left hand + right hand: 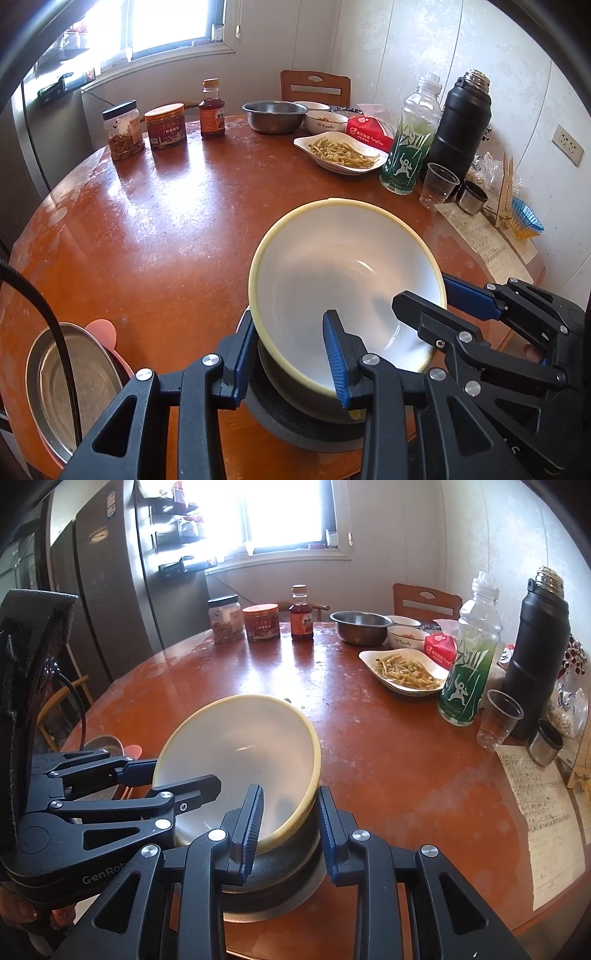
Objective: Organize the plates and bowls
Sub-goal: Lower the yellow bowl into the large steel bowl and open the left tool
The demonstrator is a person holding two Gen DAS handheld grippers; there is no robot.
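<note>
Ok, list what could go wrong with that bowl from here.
The cream bowl is tilted, each gripper pinching only its rim wall: left gripper, right gripper. It might slip or twist. It sits askew over the dark dish beneath, so lowering could clash or seat crooked.

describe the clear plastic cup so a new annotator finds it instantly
Start at the round brown table and go to the tall black thermos on its right side. Just in front of it, beside the green-labelled bottle, stands the clear plastic cup. It is the only see-through, empty, lidless cup; the small steel cup nearby is opaque metal.
</note>
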